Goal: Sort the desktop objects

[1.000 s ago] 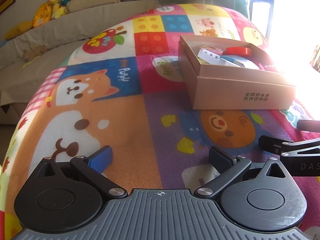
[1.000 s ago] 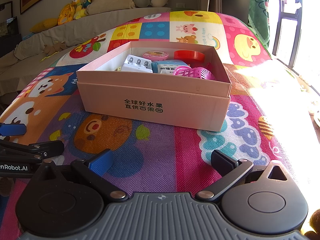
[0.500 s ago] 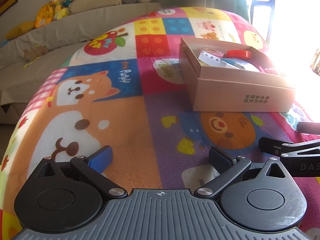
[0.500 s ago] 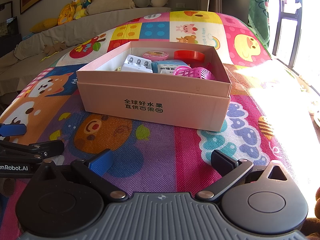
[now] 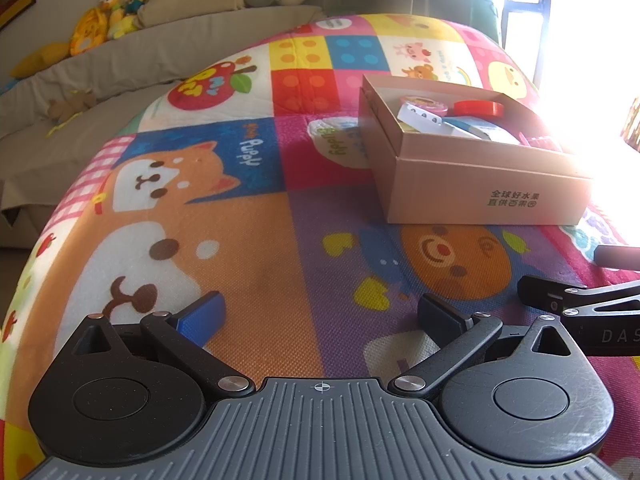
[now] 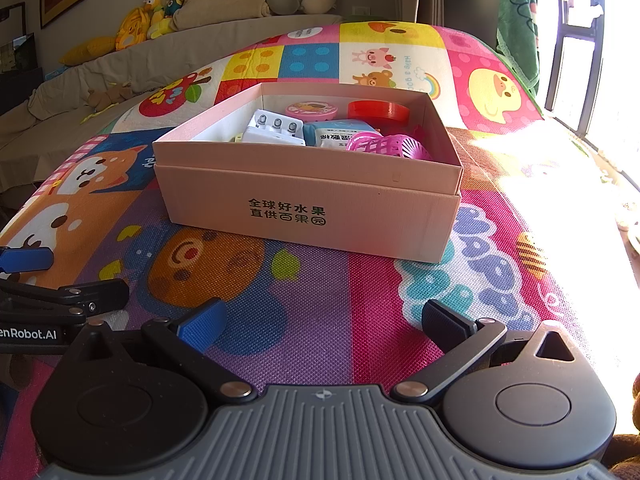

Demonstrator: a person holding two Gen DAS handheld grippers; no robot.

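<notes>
Cardboard box (image 6: 312, 208), rectangular and pink, sits on a woven cartoon mat (image 6: 320, 320), plush toys (image 6: 160, 4) behind it. Both tongs, left (image 5: 320, 316) and right (image 6: 324, 322), gape empty before the box.

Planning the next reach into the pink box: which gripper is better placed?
Right, probably. The right gripper faces the pink box squarely, its jaws open and empty. The left gripper, also open, sees the box off to its right, with the right gripper between.

Box (image 6: 312, 208) on mat (image 6: 320, 320); basket (image 6: 386, 147), round tin (image 6: 312, 109), lid (image 6: 378, 111) inside; sofa (image 6: 120, 76) behind.
</notes>
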